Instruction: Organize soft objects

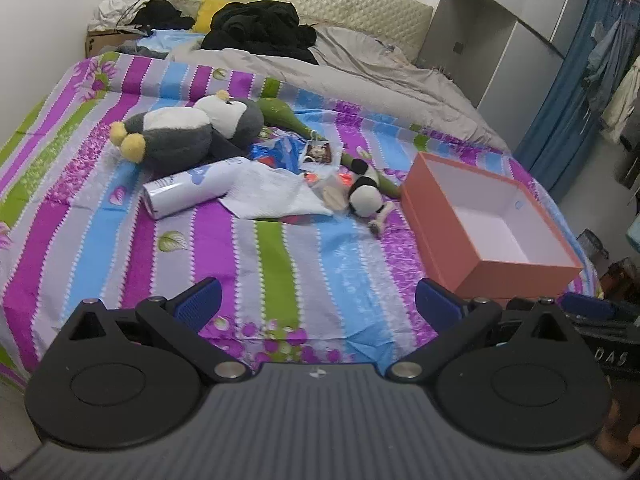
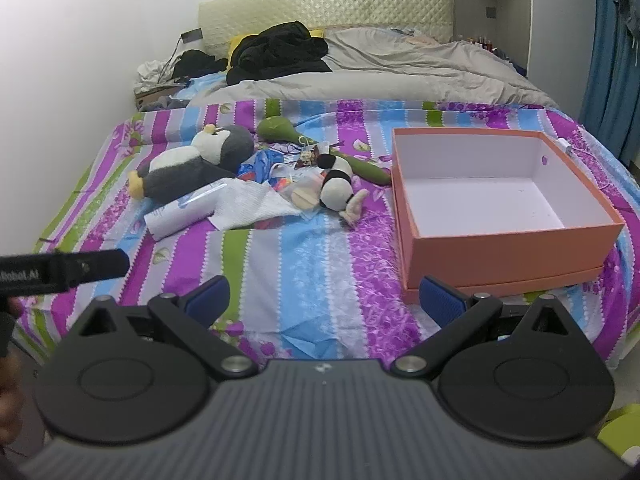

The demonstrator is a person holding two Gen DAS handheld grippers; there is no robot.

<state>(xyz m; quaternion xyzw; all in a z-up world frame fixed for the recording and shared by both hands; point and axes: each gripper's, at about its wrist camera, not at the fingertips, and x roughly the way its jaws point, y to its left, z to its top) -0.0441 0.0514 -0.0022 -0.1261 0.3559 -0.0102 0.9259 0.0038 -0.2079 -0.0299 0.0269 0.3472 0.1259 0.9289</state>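
A grey and white penguin plush (image 1: 188, 130) (image 2: 196, 164) lies on the striped bed sheet at the left. A small panda plush (image 1: 364, 196) (image 2: 338, 188) lies in the middle, on a green stuffed toy (image 1: 288, 114) (image 2: 280, 130). An open orange box (image 1: 486, 224) (image 2: 504, 240) stands empty at the right. My left gripper (image 1: 316, 306) is open and empty over the near part of the bed. My right gripper (image 2: 324, 300) is open and empty, its right finger near the box's front corner.
A white roll (image 1: 188, 192), a white cloth (image 1: 276, 196) and plastic packets (image 1: 288, 152) lie between the plush toys. A grey duvet (image 1: 360, 68) and black clothes (image 1: 256, 28) lie at the head of the bed. A wardrobe and hanging clothes stand at the right.
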